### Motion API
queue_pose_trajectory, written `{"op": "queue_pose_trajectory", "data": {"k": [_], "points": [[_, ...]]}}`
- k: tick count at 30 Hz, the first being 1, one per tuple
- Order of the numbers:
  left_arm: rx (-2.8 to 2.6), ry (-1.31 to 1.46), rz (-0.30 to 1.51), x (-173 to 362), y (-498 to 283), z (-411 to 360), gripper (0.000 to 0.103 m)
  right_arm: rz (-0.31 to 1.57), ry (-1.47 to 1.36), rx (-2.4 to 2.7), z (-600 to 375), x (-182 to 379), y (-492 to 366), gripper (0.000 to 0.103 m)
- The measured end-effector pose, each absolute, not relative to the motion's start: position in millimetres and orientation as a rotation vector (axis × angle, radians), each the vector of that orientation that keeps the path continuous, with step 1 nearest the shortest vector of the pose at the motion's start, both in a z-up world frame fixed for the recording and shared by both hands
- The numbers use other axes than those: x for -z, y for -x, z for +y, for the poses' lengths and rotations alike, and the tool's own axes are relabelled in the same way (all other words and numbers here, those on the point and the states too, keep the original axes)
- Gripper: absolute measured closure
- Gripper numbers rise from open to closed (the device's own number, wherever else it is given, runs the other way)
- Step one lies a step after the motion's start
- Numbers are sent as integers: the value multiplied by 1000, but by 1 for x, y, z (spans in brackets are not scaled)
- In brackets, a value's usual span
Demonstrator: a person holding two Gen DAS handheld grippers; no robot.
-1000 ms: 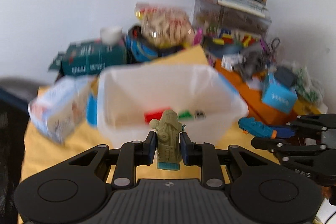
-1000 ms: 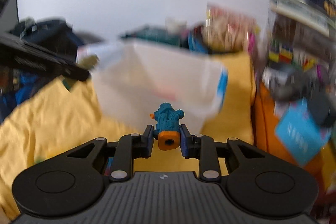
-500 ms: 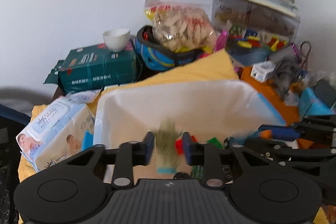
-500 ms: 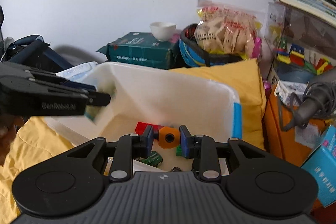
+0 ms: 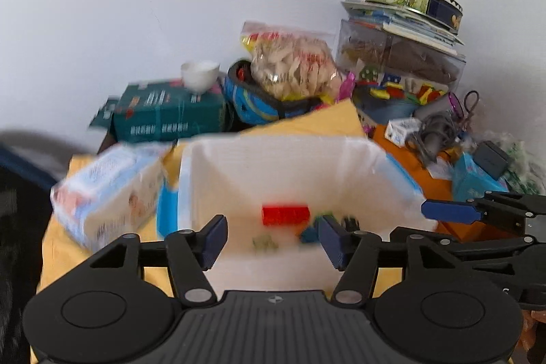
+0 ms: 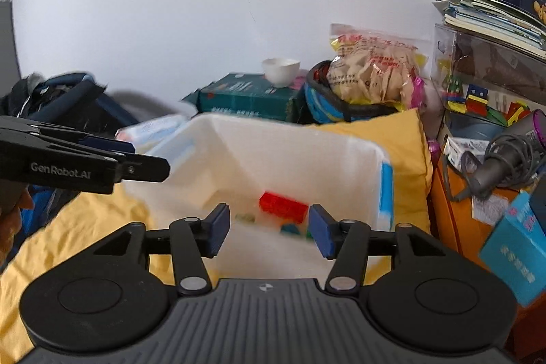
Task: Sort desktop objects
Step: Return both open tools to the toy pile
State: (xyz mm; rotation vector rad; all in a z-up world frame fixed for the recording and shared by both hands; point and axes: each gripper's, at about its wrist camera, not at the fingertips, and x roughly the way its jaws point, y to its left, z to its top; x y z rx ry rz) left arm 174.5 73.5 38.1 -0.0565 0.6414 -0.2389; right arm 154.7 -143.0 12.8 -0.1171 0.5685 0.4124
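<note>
- Toys, a red block [image 5: 286, 215] and small blurred green and blue pieces, lie inside the white bin [image 5: 273, 156] on the yellow cloth [image 6: 68, 227]
- Your left gripper [image 5: 273, 239] is spreading its fingers over the bin, nothing between them
- Your right gripper [image 6: 269, 229] is spreading too, nothing between its fingers

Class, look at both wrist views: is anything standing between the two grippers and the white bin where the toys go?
Nothing visible does. The left gripper and right gripper both hang over the white bin, jaws opening and empty, with only open air down to the toys inside.
</note>
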Motion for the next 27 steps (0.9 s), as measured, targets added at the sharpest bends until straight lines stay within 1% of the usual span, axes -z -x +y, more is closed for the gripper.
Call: {"op": "queue_pose_trajectory", "data": {"k": [3,4,10,14,18,20,22,23,27], "points": [[228,72,696,-21,-155,74,40,595,149,-422,-144,-1,-139,38],[229,78,714,-15,-149,74,40,615,152,-425,-145,6,-134,38],[228,54,840,24,-112,62,40,755,135,-440,-151,49,-113,38],[212,-6,865,35,-88,56,40,805,140,-457,-153,65,-99,38],[207,-14,880,41,-70,53,40,823,119,-465,-155,72,-89,37],[206,-4,894,44,-65,52,40,805,100,-460,-156,72,-84,34],[204,-3,897,45,-59,51,40,784,94,-454,-157,69,-81,25],[200,-3,897,45,-57,51,40,780,97,-454,-157,69,-80,24],[180,10,896,45,-50,53,40,790,91,-466,-158,71,-77,24]]}}
